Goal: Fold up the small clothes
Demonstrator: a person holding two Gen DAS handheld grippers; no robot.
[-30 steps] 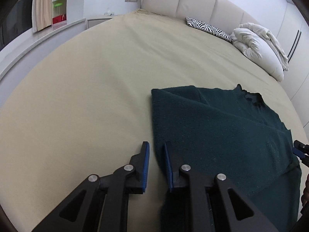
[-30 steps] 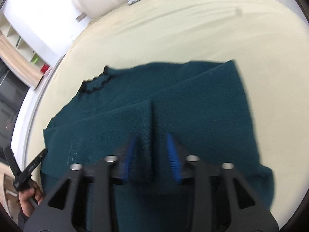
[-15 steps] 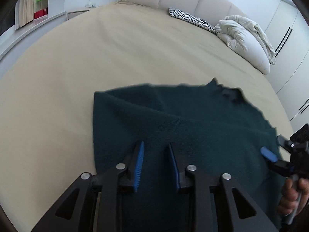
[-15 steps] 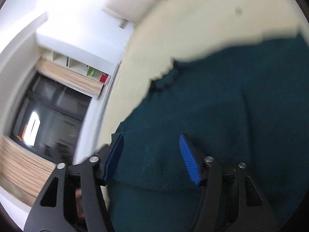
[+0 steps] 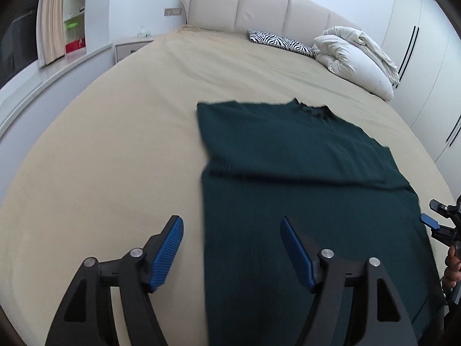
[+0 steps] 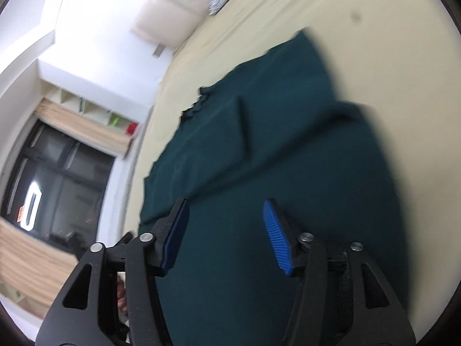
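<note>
Left wrist view: the left gripper (image 5: 232, 249) hangs above the bed (image 5: 121, 132) with its jaws wide and nothing between them. They have just been opening, and the left edge of the dark green top (image 5: 288, 178) lies under the gap without touching either blue pad. The top is spread flat on the beige sheet, nearer the foot of the bed than the headboard (image 5: 259, 8), with its neckline pointing toward the headboard. One layer is already folded across the upper body, and its lower edge makes a straight crease across the cloth. At the right edge of the top the right gripper (image 5: 432, 225) shows, held by a hand (image 5: 452, 268). A zebra pillow (image 5: 281, 43) and a bundled white duvet (image 5: 357, 57) sit at the head of the bed, well apart from the top.

Right wrist view: the right gripper (image 6: 227, 235) is also empty, its jaws about half open over the lower part of the top (image 6: 273, 173). The picture is blurred, yet the folded flap and the scalloped neckline are readable.

By my reading, the first folds, sleeves or sides turned in, are done and both grippers have let go. What seems left is bringing the hem up toward the neckline, perhaps one more fold after that, then smoothing.
</note>
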